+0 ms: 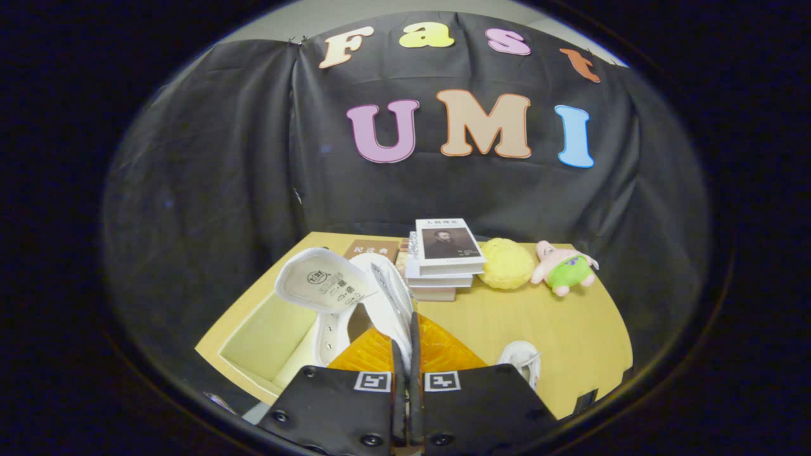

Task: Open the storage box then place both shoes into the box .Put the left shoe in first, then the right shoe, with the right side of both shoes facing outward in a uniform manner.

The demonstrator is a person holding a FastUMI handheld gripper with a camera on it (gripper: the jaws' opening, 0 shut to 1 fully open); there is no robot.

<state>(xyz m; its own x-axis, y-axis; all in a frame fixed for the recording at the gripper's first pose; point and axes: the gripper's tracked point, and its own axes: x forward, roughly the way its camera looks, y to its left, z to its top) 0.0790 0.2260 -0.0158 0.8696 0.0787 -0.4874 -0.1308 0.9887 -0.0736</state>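
Gripper: the gripper (407, 335) has its fingers pressed together, pinching the upper edge of a white sneaker (355, 304).
Held shoe: lifted over the open storage box (266, 342), tongue and insole label facing up.
Other shoe: second white sneaker (523, 361) rests on the tabletop (538, 316), beside the fingers.
Progress: box open; first shoe apparently going in, second left.
Clutter: stacked books (443, 259), yellow sponge ball (505, 263), pink plush toy (564, 266) beyond.

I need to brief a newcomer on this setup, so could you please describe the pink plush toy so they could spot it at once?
Start at the wooden table and look along its far edge, by the black cloth wall. Beyond the gripper, whose fingers are shut on a white shoe, a stack of books stands; past the round yellow plush lies the pink plush toy, star-shaped with green shorts.
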